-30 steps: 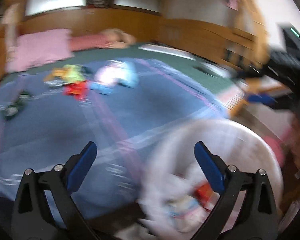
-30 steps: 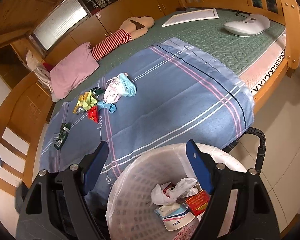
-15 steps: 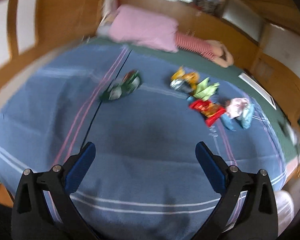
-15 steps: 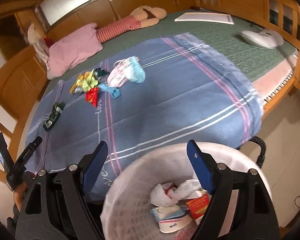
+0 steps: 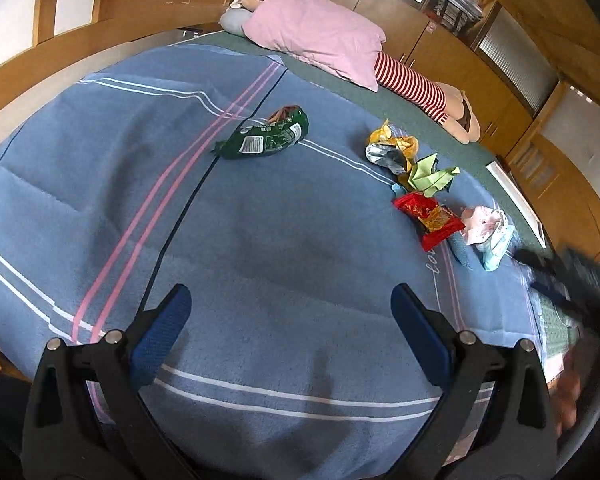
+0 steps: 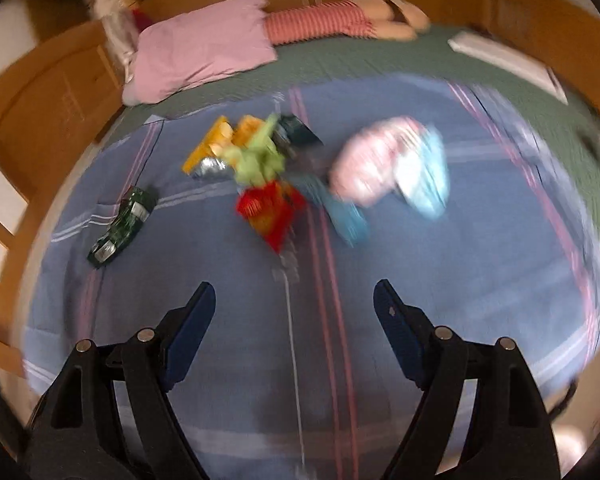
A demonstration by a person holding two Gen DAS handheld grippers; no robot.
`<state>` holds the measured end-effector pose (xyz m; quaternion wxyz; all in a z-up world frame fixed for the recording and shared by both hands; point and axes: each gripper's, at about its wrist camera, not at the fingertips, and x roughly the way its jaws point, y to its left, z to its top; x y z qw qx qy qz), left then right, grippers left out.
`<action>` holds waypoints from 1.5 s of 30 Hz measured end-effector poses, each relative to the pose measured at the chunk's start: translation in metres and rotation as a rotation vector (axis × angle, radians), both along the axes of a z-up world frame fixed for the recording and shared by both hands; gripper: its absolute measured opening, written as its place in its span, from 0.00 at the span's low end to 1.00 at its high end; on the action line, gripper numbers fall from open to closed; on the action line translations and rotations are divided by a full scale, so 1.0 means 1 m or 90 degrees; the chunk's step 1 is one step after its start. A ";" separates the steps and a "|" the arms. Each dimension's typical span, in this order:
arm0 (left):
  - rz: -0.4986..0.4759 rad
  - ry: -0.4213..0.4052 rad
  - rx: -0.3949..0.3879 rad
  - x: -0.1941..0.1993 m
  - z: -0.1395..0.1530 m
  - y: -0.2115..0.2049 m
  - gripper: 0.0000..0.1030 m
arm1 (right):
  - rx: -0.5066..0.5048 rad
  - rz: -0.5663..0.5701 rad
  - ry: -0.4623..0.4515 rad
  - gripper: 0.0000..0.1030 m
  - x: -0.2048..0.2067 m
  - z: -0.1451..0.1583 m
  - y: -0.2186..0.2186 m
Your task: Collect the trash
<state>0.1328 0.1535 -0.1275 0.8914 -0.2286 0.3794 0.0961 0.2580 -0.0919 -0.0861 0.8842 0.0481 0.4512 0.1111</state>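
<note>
Both tools, left tool [image 5: 286,316] and right tool [image 6: 294,312], gape wide, empty.

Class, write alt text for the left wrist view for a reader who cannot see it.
The open, empty left claw hovers over a blue striped blanket scattered with trash: a green snack bag, then crumpled wrappers and a red packet to its right. A pink pillow lies beyond.

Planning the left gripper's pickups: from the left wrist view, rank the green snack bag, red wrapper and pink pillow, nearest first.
From the left gripper:
1. Red wrapper, ahead to the right, on the blue blanket.
2. Green snack bag, ahead and slightly left, farther up the blanket.
3. Pink pillow, at the bed's far end.
</note>
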 end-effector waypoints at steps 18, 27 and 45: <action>0.007 -0.008 0.003 0.011 -0.001 -0.001 0.96 | 0.041 -0.128 0.110 0.70 0.204 -0.078 0.075; 0.020 -0.010 0.005 0.011 0.000 0.000 0.96 | -0.007 0.046 0.117 0.44 0.141 -0.086 0.114; 0.155 -0.076 -0.172 -0.015 -0.008 0.050 0.97 | 0.105 0.277 0.076 0.60 0.003 -0.022 0.100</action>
